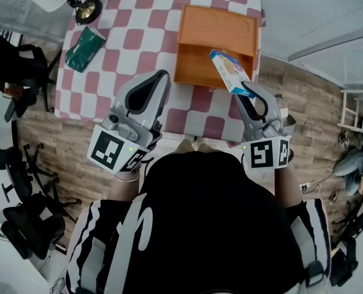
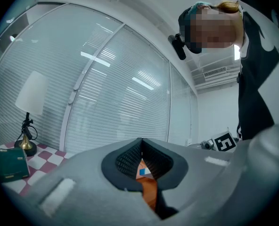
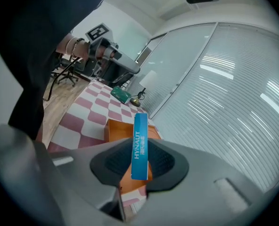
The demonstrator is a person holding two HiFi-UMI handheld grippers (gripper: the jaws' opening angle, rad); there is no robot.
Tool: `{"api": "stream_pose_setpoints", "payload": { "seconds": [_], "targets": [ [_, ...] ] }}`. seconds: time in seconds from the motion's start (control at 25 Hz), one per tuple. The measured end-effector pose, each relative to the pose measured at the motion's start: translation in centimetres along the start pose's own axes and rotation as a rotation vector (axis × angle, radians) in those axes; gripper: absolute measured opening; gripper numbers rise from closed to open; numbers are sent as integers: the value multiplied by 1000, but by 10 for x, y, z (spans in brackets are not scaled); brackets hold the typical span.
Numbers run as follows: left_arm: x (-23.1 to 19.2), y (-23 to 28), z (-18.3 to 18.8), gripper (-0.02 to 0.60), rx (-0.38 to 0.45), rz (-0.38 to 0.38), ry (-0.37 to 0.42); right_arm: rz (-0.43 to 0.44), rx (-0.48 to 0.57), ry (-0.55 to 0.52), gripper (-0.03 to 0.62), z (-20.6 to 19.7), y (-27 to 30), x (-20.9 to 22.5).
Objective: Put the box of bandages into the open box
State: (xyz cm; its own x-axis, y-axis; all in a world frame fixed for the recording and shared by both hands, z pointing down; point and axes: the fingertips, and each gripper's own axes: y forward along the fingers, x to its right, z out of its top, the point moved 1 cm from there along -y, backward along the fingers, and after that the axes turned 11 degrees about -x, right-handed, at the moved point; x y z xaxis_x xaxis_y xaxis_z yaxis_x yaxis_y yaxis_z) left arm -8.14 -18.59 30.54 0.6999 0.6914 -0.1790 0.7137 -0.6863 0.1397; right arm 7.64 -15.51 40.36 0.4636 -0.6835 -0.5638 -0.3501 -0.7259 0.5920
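The bandage box is a flat blue and white carton. My right gripper is shut on its lower end and holds it tilted over the near right corner of the open orange box. In the right gripper view the carton stands on edge between the jaws, with the orange box on the checked cloth behind it. My left gripper hovers over the table's near edge, left of the orange box, with its jaws together and nothing in them. Through its jaws a strip of the orange box shows.
A pink and white checked cloth covers the table. A green pouch lies at its left side and a lamp base stands at the far left corner. Black office chairs crowd the floor on the left.
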Motion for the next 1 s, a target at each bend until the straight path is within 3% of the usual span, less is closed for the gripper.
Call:
{"api": "stream_pose_setpoints", "payload": {
  "seconds": [1.0],
  "targets": [
    [-10, -4, -3, 2, -8, 26, -4, 42, -134, -202, 78, -21, 37, -23]
  ]
}}
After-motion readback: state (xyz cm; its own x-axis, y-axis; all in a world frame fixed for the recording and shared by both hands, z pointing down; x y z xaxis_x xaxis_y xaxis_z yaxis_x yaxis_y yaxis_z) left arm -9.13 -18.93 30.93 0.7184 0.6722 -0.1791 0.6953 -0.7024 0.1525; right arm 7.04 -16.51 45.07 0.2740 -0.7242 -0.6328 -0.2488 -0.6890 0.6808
